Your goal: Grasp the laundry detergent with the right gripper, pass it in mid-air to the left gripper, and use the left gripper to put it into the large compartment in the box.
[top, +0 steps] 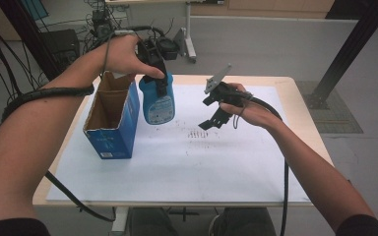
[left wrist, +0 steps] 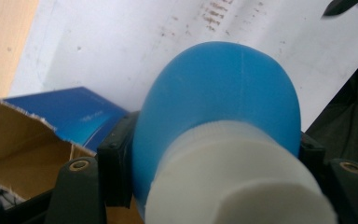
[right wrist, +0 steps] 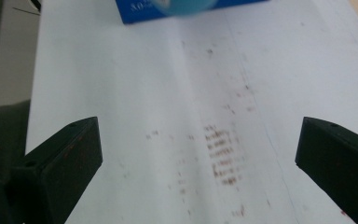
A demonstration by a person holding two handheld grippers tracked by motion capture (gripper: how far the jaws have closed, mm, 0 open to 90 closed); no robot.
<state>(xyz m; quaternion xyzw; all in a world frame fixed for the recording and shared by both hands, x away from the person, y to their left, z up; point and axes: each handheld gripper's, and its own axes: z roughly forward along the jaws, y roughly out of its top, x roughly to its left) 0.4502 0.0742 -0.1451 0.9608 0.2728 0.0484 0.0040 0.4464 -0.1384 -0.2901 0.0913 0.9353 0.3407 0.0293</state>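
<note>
Here, a table carries a white sheet marked with small brown specks. An open blue box, brown inside, stands upright near the sheet's left edge. Just to its right hangs a blue bottle with a white cap, lifted clear of the sheet and close beside the box; the left gripper clamps it near the top, one jaw on each flank. The right gripper is held above the middle of the sheet, well apart from the bottle, its jaws spread wide with nothing between them.
</note>
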